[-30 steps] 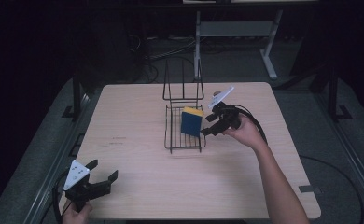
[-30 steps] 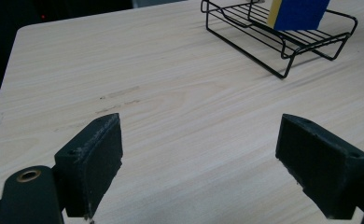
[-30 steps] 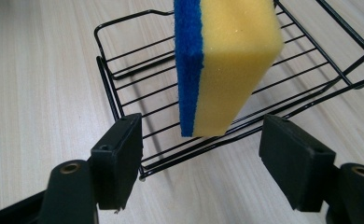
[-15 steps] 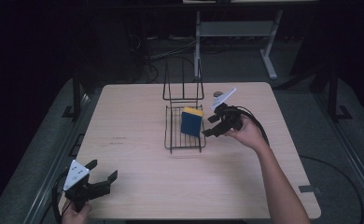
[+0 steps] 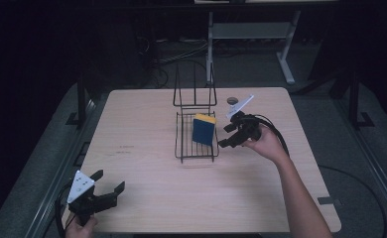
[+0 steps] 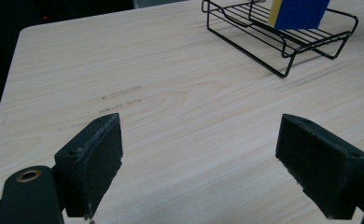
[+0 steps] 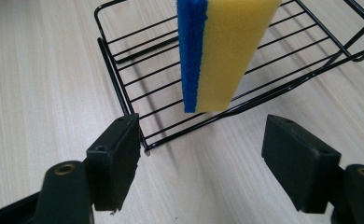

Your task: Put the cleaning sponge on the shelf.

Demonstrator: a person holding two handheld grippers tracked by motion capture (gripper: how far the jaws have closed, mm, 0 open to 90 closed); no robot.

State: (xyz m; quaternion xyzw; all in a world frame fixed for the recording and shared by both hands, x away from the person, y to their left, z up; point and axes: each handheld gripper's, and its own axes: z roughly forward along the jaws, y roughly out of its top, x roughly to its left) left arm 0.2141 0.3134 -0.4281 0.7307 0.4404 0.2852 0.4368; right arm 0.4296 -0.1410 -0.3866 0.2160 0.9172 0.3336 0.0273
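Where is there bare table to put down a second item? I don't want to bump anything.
The widest bare patch lies between the wire rack and the left gripper, along the table's left half. It is crowded right of the rack, where the right gripper hovers beside the sponge.

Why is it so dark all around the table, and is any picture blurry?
High view: light falls on the table, so the floor and room behind stay nearly black. Right gripper view: bright and sharp, the sponge and rack crisp. Left gripper view: evenly lit; the near pads look slightly soft.
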